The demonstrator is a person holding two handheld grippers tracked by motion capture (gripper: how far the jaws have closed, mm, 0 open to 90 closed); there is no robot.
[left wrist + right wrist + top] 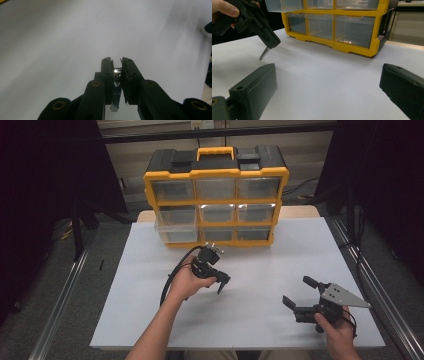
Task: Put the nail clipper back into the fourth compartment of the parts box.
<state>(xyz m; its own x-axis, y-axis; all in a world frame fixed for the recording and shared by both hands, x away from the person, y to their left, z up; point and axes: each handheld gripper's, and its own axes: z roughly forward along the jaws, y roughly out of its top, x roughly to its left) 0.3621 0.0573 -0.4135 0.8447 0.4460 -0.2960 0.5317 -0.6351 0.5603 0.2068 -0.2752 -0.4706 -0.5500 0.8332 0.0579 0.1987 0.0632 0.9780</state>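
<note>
The left gripper (220, 285) clamps a thin metal strip (265, 53) pointing down at the table (250, 320), the organizer (216, 195) just beyond; the right gripper (300, 295) gapes empty.

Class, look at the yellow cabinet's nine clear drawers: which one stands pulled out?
The left drawer of the middle row. Its clear front juts out past the yellow frame toward the table, while the other eight sit flush in their slots.
</note>
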